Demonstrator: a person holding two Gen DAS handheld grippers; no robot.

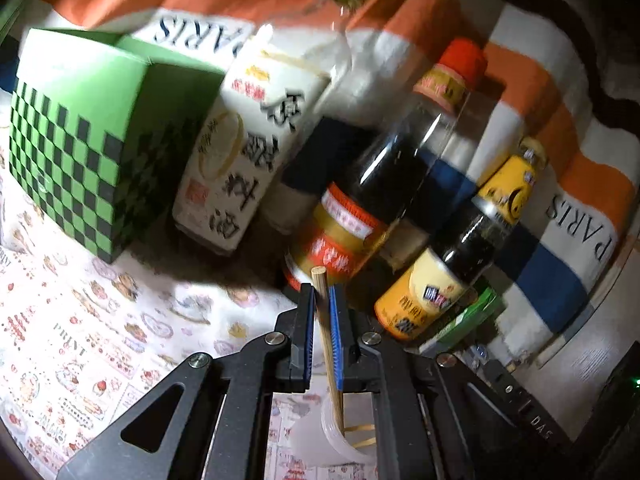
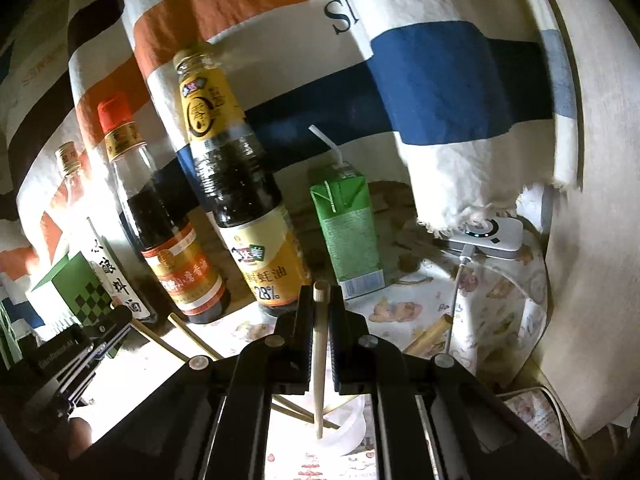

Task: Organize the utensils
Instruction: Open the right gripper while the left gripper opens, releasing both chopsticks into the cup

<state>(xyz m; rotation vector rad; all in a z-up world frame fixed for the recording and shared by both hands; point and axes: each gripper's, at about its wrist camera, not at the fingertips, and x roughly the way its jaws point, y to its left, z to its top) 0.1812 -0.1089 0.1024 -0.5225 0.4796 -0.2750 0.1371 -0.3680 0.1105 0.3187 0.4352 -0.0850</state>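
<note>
Left tongs (image 1: 323,292): black linkage, blue ribbed pads (image 1: 335,332), pinching a round wooden chopstick (image 1: 329,340). Long axis runs along the fingers, blunt end just past the tips, lower end down in a translucent plastic cup (image 1: 332,440) under the tongs; other sticks lie in the cup.

Right tongs (image 2: 320,294): black pads, clamped on a second chopstick (image 2: 319,364), same orientation, tip in a white cup (image 2: 352,432). More loose chopsticks (image 2: 192,338) lie flat on the tabletop to the left, slanting toward the cup.

Tabletop (image 1: 80,340) has a printed cloth, cartoon food pattern. Standing behind: green checkered box (image 1: 80,140), white carton (image 1: 240,152), dark glass sauce bottles (image 2: 236,184), green drink carton (image 2: 350,228) with straw. White power bank (image 2: 492,236) far right. Backdrop is a striped orange/blue/white cloth (image 2: 440,80). Lighting harsh, edges dark.
</note>
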